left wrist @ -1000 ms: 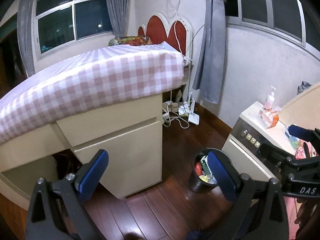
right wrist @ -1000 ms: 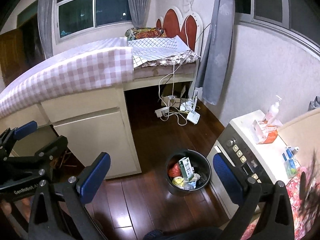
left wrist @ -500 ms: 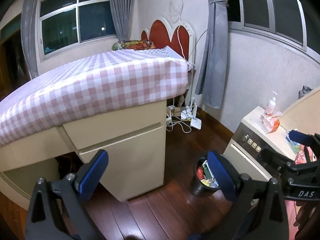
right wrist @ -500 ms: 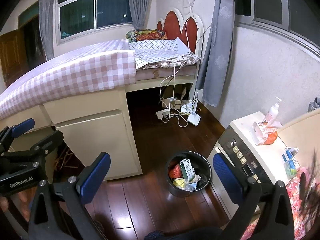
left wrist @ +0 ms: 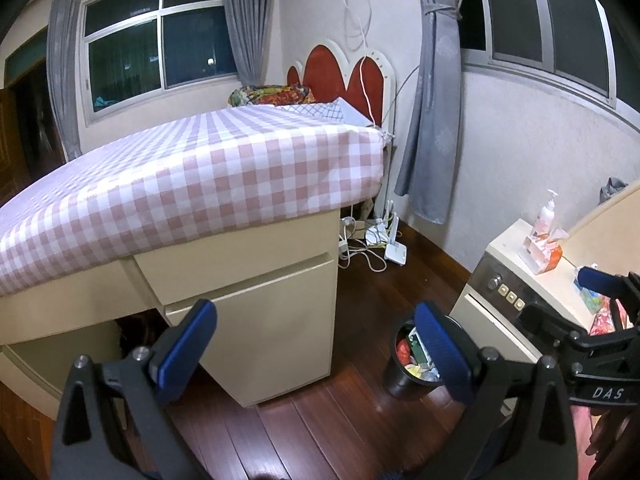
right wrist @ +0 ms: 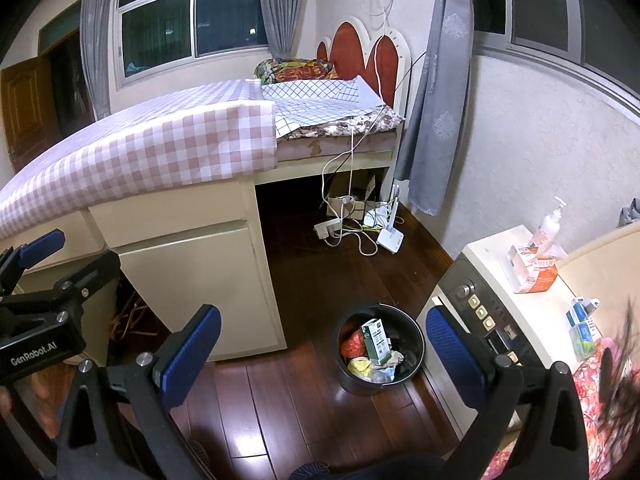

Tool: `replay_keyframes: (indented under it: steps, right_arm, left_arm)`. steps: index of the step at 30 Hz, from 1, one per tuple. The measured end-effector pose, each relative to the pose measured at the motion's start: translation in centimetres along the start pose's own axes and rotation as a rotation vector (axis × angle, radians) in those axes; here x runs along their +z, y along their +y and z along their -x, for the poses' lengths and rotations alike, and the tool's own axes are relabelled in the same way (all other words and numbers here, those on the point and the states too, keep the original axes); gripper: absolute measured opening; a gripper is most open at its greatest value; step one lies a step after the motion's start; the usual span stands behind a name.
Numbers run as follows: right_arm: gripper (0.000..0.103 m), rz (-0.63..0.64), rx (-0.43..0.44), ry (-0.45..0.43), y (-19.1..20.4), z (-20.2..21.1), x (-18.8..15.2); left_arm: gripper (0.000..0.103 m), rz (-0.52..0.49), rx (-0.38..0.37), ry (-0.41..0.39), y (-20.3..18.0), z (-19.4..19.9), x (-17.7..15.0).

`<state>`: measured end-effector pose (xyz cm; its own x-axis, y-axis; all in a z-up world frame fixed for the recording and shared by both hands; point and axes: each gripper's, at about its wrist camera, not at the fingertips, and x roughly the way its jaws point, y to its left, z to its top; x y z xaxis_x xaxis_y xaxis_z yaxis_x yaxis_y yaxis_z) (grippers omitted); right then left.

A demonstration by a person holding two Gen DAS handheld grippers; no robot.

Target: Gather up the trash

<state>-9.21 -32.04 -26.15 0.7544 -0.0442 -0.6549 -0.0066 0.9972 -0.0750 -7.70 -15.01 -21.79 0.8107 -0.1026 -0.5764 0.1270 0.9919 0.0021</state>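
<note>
Pulling up and back from the floor, both tools are rising, so the black trash bin is sitting smaller and lower in each view than a second ago, beside the cream cabinet under the checked bedspread and against the appliance. The left gripper and right gripper are both hanging released, jaws spread wide with nothing between them. The bin is already holding a green carton and wrappers, which suggests the person is now scanning the room for further trash.
</note>
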Motion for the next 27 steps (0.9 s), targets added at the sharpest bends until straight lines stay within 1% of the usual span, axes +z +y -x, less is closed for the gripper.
replay_keyframes:
  steps: [27]
  right_arm:
    - [0.103,-0.001,-0.005,-0.004,-0.07,0.15,0.34]
  left_arm:
    - [0.1,-0.006,-0.007,-0.008,0.31,0.06,0.49]
